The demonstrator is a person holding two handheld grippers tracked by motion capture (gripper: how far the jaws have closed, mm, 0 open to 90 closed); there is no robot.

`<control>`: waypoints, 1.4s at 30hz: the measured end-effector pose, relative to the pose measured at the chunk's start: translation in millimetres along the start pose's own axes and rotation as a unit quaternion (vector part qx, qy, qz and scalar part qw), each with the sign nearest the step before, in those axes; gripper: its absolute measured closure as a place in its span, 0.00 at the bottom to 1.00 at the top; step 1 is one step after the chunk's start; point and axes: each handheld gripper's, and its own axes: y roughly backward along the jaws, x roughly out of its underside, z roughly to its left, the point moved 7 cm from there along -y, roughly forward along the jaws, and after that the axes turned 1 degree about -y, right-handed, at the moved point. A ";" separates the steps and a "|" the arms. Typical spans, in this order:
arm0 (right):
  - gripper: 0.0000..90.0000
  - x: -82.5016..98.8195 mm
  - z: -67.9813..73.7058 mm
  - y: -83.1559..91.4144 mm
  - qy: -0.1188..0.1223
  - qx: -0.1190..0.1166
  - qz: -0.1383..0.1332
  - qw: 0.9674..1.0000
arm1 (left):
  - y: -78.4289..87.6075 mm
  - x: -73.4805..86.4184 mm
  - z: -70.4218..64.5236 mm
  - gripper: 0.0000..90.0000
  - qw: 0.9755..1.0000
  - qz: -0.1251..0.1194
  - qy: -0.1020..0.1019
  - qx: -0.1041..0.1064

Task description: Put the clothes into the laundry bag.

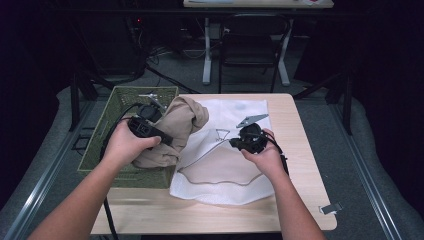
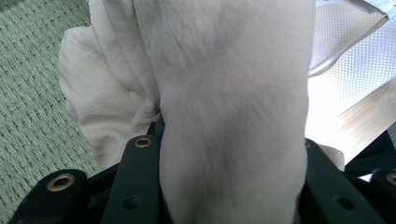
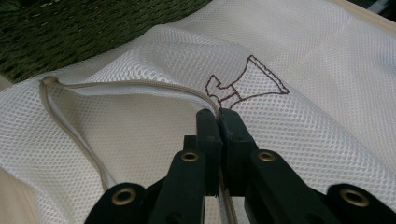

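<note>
No brand or lettering can be read; the white mesh bag (image 3: 299,60) bears only a small brown stitched outline (image 3: 245,86). The bag lies flat mid-bench (image 1: 295,120), its zipped edge (image 3: 116,86) gaping open toward the green basket (image 1: 117,102) at the bench's left edge. The right claw (image 3: 218,122) is pressed together on the zip edge. The left claw (image 2: 229,154) is clamped on a beige cloth (image 1: 175,130), raised over the basket's right rim, touching the bag. Bare wood shows right of the bag.
</note>
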 end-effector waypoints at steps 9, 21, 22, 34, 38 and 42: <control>0.97 -2.1 1.0 5.0 0.000 0.000 -0.010 1.000 | -0.5 3.2 -5.4 0.71 1.000 -0.001 -0.005 0.003; 0.97 -6.3 -0.3 9.2 -0.008 -0.001 -0.027 1.000 | 2.6 9.5 -11.2 0.71 1.000 -0.002 -0.012 0.009; 0.97 -6.3 -0.4 8.9 -0.008 -0.001 -0.027 1.000 | 2.7 9.9 -11.7 0.71 1.000 -0.004 -0.013 0.010; 0.97 -2.0 0.0 2.6 -0.010 -0.008 -0.022 1.000 | 4.5 25.5 -17.6 0.71 0.999 -0.017 -0.019 0.022; 0.97 -1.3 1.7 2.2 -0.013 -0.012 -0.022 1.000 | 8.1 31.4 -21.4 0.71 0.999 -0.020 -0.018 0.029; 0.97 -1.4 2.0 2.3 -0.012 -0.012 -0.022 1.000 | 10.3 35.1 -26.7 0.71 0.999 -0.021 -0.024 0.033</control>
